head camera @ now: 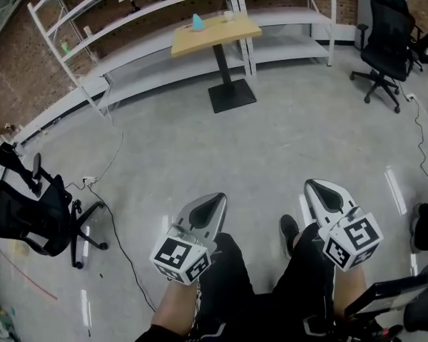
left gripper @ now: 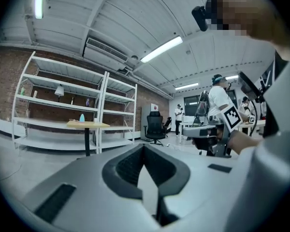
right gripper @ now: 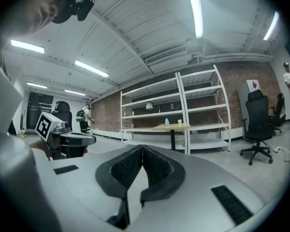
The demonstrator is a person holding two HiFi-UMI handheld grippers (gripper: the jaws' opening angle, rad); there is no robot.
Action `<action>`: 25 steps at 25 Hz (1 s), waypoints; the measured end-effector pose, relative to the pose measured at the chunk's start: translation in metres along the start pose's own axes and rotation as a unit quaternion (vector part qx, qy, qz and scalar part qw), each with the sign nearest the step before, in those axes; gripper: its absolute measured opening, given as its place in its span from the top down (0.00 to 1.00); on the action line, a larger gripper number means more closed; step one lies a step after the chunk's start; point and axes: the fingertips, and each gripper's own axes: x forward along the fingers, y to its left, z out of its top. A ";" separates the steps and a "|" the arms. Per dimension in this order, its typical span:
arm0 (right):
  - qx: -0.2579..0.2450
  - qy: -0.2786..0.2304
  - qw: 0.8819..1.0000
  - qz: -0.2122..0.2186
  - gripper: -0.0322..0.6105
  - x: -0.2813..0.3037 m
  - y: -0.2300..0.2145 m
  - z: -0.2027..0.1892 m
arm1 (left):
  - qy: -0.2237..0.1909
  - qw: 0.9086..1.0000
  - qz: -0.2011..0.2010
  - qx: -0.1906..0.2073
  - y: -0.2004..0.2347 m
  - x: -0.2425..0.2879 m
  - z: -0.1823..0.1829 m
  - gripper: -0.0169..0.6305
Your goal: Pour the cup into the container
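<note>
A small wooden table (head camera: 215,33) stands far across the room. On it are a blue bottle-like container (head camera: 197,22) and a white cup (head camera: 229,16). Both also show small in the left gripper view, container (left gripper: 82,117) and cup (left gripper: 95,120), and in the right gripper view, container (right gripper: 167,122) and cup (right gripper: 179,122). My left gripper (head camera: 217,204) and right gripper (head camera: 315,185) are held low over the person's legs, far from the table. Both point toward it, jaws shut with nothing between them.
White shelf racks (head camera: 157,20) line the brick wall behind the table. Black office chairs stand at the right (head camera: 386,41) and left (head camera: 36,216). A cable (head camera: 114,226) trails over the grey floor. People (left gripper: 220,105) stand further off in the room.
</note>
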 end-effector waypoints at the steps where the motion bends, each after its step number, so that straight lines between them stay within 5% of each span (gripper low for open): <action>1: 0.001 0.004 1.000 0.001 0.95 0.010 -0.008 -0.003 | 0.003 1.000 0.000 -0.002 0.005 0.009 -0.002 0.97; 25: -0.028 -0.040 0.999 0.020 0.95 0.221 -0.121 0.066 | -0.006 0.999 0.031 -0.004 0.160 0.169 0.030 0.97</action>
